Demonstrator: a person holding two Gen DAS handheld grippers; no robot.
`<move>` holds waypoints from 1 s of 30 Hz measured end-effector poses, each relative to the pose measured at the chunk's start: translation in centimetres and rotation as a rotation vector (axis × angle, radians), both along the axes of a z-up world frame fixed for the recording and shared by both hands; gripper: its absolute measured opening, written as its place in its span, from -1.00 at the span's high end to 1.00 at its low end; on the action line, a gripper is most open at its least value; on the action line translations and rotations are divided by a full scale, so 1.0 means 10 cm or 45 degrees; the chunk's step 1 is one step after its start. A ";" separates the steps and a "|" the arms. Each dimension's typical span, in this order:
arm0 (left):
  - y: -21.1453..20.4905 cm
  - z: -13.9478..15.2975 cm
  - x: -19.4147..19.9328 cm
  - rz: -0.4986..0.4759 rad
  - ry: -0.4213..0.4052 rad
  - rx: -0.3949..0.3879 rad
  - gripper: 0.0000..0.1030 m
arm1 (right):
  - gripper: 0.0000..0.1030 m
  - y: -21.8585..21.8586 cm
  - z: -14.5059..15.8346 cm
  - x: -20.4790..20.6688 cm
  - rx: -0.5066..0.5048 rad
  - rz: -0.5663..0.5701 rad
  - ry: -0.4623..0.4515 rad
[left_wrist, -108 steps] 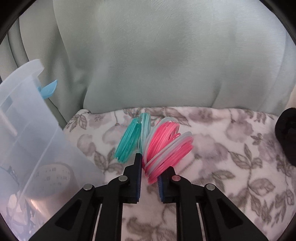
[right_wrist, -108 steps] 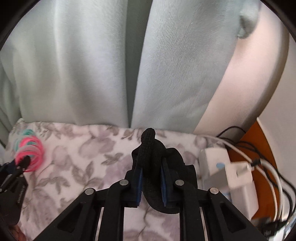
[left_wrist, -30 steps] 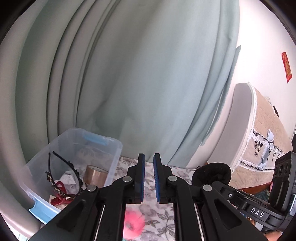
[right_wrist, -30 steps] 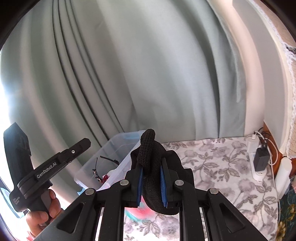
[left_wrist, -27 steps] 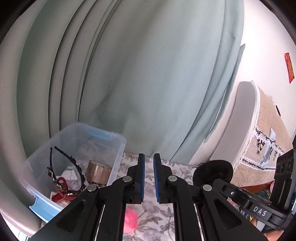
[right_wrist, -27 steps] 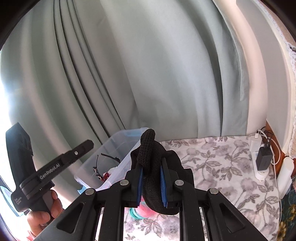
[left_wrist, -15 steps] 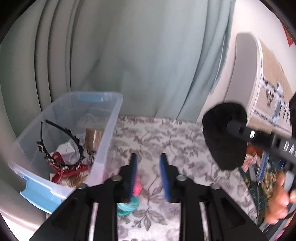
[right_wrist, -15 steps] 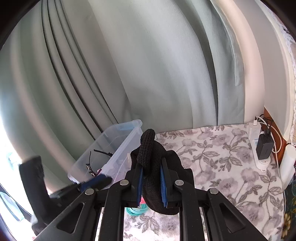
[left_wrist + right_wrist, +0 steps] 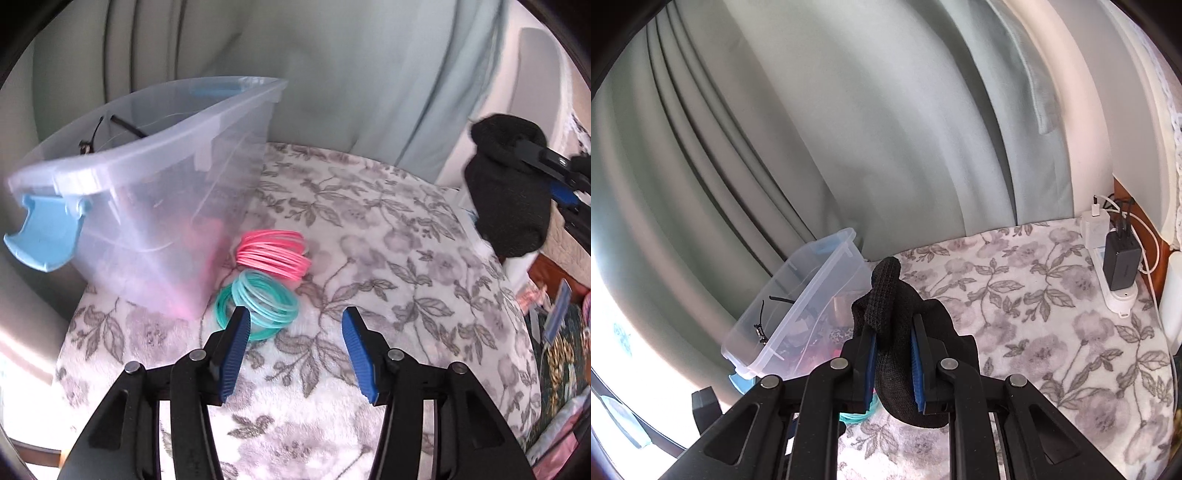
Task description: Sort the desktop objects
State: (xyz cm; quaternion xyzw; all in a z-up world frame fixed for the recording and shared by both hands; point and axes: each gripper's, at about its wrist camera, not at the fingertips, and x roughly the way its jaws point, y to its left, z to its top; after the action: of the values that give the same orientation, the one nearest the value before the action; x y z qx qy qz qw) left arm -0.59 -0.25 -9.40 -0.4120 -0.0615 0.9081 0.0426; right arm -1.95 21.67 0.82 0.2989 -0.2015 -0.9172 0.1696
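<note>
At far left the clear storage bin (image 9: 155, 177) stands on the counter (image 9: 424, 295), a black headband (image 9: 764, 314) inside it. Just beside its right wall lie the pink bangles (image 9: 275, 256) and, nearer the camera, the teal bangles (image 9: 258, 306), both stacks flat. The left tool (image 9: 291, 328) hangs over them spread wide and empty, its left finger (image 9: 236, 332) overlapping the teal stack's edge; it is the nearer one, bangles ahead and slightly left. Right of this, the right tool (image 9: 893, 343) is clamped on a black knit item (image 9: 897, 369), held above the counter with the bin ahead-left.
</note>
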 end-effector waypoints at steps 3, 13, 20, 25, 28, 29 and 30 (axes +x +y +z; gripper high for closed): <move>-0.01 -0.07 -0.05 0.090 -0.009 -0.013 -0.02 | 0.66 0.08 -0.05 0.01 -0.019 -0.007 -0.008; -0.02 -0.42 -0.32 0.302 -0.146 -0.052 -0.02 | 0.66 0.37 -0.23 0.01 -0.087 -0.051 -0.038; -0.02 -0.48 -0.41 0.326 -0.157 -0.007 0.32 | 0.66 0.49 -0.32 -0.04 -0.117 -0.053 -0.059; 0.03 -0.39 -0.43 0.281 -0.121 0.010 0.75 | 0.66 0.48 -0.29 -0.01 -0.111 -0.051 -0.051; 0.11 -0.31 -0.42 0.222 -0.103 0.016 0.88 | 0.66 0.46 -0.26 0.01 -0.104 -0.050 -0.044; 0.14 -0.28 -0.40 0.201 -0.093 0.019 0.89 | 0.66 0.46 -0.25 0.02 -0.102 -0.050 -0.041; 0.16 -0.25 -0.39 0.180 -0.078 0.022 0.90 | 0.66 0.45 -0.24 0.03 -0.099 -0.050 -0.038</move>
State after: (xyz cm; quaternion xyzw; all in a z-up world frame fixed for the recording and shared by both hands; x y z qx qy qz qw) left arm -4.45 1.40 -11.89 -0.4340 -0.0994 0.8952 -0.0201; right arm -1.70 26.20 -1.57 0.3018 -0.2455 -0.9072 0.1602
